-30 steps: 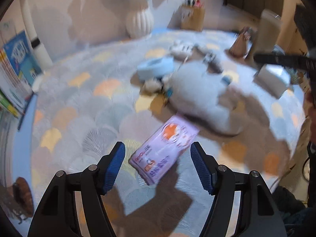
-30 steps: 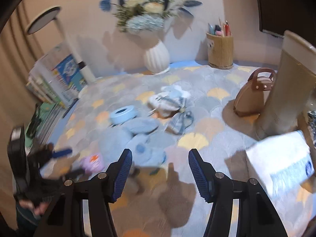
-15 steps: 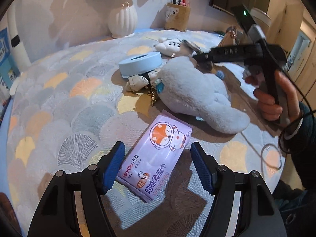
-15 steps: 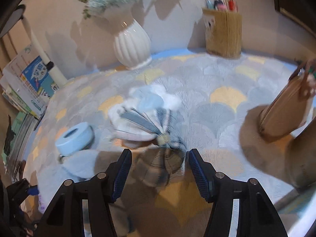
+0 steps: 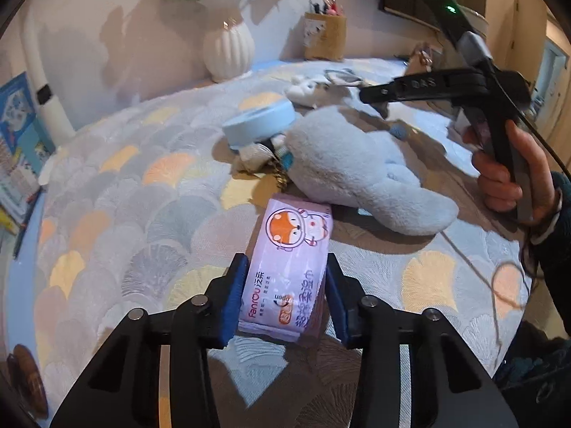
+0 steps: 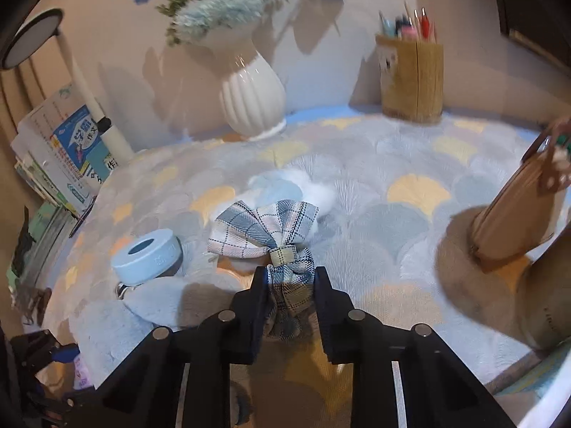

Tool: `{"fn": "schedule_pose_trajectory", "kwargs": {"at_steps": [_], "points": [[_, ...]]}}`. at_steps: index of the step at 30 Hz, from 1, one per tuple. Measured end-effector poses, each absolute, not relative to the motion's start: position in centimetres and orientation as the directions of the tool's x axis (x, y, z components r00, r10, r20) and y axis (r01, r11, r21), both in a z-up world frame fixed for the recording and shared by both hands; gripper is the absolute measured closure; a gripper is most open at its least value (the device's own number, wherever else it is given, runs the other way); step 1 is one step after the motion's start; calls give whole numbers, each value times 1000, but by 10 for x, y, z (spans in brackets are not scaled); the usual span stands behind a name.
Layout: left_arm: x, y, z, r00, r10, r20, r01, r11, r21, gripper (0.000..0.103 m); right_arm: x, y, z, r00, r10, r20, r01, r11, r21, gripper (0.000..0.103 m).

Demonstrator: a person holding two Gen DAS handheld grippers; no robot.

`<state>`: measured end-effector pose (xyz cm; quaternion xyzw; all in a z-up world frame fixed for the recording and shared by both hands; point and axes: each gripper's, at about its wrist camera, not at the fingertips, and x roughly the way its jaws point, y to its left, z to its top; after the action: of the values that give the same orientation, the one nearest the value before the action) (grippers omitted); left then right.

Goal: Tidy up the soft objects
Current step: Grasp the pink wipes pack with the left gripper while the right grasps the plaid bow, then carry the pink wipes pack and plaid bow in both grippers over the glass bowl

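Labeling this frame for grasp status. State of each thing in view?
left gripper: shut on tissue pack
tissue pack: flat on the cloth, clamped by the fingers
right gripper: shut on plaid bow
plaid bow: pinched at one end
plush toy: lying free
blue roll: untouched

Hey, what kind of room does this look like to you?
Probably a home desk or study corner. A pen holder and a white vase of flowers stand against the wall, books are stacked at the side, and a plush toy lies on the patterned tablecloth.
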<state>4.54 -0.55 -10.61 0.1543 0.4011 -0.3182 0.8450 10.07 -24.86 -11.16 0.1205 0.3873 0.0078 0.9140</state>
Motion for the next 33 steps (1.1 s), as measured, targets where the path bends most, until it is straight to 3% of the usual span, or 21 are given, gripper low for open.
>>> {"fn": "schedule_pose_trajectory", "kwargs": {"at_steps": [3,14,18,24,33], "points": [[43,6,-100,478,-440,-760,640,767,-41,66,88,-246,-103,736,98,-670,73,972,222,79],[24,21,-68,516,-487,-705,615,784,-92,66,10,-230,-94,733,113,-671,75,967,245,79],[5,5,-57,517,-505,-691,639,765,-81,66,-20,-223,-94,710,82,-699,98,972,214,79],[-29,-19,-10,522,-620,-586,715,692,-96,66,-53,-226,-80,709,79,-701,130,962,240,79],[-58,-100,40,458,-725,-515,833,553,-37,66,-111,-257,-30,783,-46,-621,223,952,211,79]]}}
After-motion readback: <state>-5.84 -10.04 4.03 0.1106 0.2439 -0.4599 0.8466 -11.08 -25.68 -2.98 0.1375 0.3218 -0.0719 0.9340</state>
